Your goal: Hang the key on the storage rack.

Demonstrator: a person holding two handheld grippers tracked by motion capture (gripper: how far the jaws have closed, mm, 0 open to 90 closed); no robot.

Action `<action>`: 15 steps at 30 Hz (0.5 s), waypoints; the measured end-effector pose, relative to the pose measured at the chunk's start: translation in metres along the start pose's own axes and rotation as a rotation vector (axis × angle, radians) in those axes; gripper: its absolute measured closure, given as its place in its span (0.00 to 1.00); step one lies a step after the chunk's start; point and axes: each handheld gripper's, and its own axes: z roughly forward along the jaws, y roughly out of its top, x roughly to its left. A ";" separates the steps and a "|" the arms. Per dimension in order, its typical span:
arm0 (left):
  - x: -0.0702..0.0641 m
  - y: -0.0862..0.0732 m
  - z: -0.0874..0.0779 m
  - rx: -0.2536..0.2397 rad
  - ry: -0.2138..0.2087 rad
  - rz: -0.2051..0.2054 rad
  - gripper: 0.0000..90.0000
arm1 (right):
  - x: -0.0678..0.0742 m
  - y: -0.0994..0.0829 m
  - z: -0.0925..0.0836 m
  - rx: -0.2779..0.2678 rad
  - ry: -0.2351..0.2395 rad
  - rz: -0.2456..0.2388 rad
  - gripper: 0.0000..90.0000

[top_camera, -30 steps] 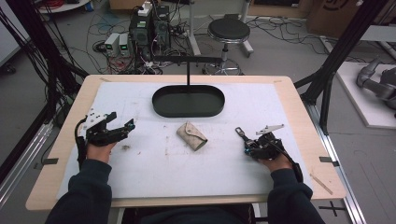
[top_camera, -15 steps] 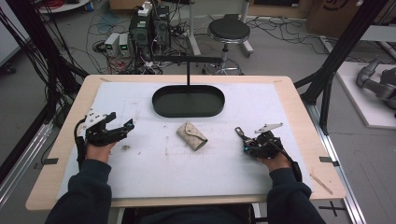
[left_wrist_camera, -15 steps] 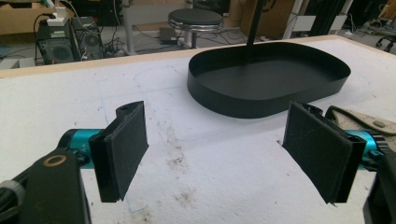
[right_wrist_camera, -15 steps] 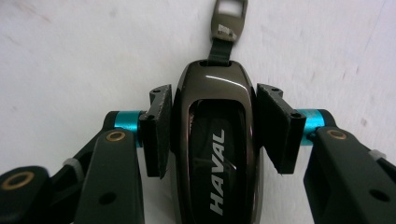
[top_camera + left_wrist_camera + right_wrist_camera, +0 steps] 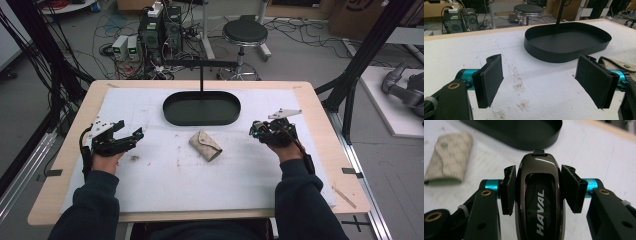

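One dark HAVAL key fob [image 5: 539, 202] sits clamped between the right gripper's [image 5: 260, 131] pads, right of the one black oval tray [image 5: 172, 111]. One beige pouch [image 5: 205, 145] lies just below the tray. The left gripper [image 5: 544, 82], jaws apart and empty, rests left of the tray.

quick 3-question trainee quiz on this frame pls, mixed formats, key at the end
1. True or false: the right gripper has its jaws shut on a dark car key fob marked HAVAL.
2. What lies on the white mat between the two grippers in the high view?
A) a beige pouch
B) a red mug
C) a pair of scissors
3. Fill in: the left gripper has its jaws ____, with nothing between them.

Key
1. True: both pads press the fob's sides.
2. A: the pouch lies just in front of the black oval tray.
3. Open: only bare mat shows between the pads.
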 end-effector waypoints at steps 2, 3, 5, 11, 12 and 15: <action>0.000 0.000 0.000 0.003 0.000 0.002 0.24 | 0.000 0.010 0.002 -0.030 0.001 0.001 0.55; 0.000 0.000 0.000 0.003 0.000 0.002 0.24 | -0.002 0.017 0.004 -0.045 0.004 0.002 0.55; 0.000 0.000 0.000 0.004 -0.001 0.002 0.24 | -0.003 0.029 0.006 -0.081 0.007 0.013 0.55; 0.001 -0.001 0.000 0.006 -0.006 0.002 0.24 | -0.010 0.068 0.008 -0.159 0.008 0.028 0.55; 0.001 -0.001 0.000 0.006 -0.005 0.001 0.24 | -0.010 0.068 0.008 -0.159 0.008 0.028 0.55; 0.001 -0.001 0.000 0.002 -0.007 0.002 0.24 | -0.012 0.094 0.012 -0.187 0.005 0.019 0.55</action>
